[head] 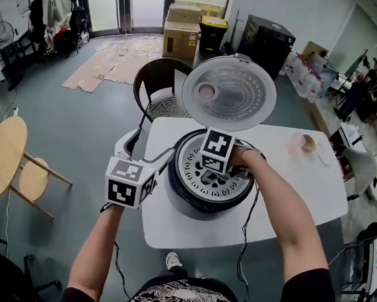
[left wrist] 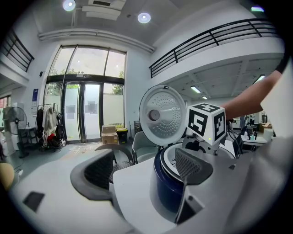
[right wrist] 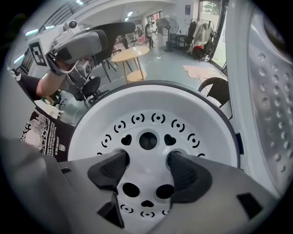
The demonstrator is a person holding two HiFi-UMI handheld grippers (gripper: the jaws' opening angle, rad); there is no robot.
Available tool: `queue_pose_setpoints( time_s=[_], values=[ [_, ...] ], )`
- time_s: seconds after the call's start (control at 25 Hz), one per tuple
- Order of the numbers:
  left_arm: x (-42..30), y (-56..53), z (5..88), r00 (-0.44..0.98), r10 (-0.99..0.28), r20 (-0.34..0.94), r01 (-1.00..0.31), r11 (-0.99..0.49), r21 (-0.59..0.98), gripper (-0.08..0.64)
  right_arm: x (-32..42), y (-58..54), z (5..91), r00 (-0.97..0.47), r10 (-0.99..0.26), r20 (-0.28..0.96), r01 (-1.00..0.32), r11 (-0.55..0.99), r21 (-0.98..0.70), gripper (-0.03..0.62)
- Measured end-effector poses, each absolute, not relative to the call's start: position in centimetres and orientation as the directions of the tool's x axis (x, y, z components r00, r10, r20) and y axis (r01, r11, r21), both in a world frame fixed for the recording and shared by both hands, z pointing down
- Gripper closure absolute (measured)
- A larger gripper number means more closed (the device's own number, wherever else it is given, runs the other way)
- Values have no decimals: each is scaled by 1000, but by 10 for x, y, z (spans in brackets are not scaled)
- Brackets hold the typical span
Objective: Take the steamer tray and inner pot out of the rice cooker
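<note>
Right gripper (right wrist: pixel 147 168): I hold it pointing down, jaws apart, tips seemingly dipped into two holes of the steamer tray (right wrist: pixel 151 119) | tray: seated in the open rice cooker (head: pixel 196 204) on the white table (head: pixel 308 185) | left gripper (left wrist: pixel 144 172): released, empty, beside the cooker.

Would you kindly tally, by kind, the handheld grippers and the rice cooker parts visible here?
Handheld two-jaw grippers: 2 (left gripper, right gripper)
Dark blue rice cooker body: 1
White perforated steamer tray: 1
Round white open lid: 1
Total: 5
</note>
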State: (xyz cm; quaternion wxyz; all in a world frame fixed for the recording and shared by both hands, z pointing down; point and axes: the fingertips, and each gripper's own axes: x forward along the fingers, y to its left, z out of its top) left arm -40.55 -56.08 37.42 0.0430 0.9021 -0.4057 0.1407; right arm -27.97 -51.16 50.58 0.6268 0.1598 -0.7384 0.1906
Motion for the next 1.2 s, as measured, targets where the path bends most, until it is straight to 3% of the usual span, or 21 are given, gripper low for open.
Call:
queue_pose_setpoints(
  time_s=[0.36, 0.68, 1.2],
  values=[
    [-387, -549, 348, 678, -693, 246, -708, -705, -36, 146, -274, -505, 443, -166, -49, 985, -459, 888, -33, 287],
    [-345, -533, 301, 742, -640, 199, -647, -761, -34, 146, -239, -480, 378, -145, -101, 984, -520, 854, 11, 288],
    [-152, -464, 283, 859, -475, 192, -469, -880, -78, 146, -47, -390, 372, -111, -164, 980, -710, 703, 38, 288]
  ],
)
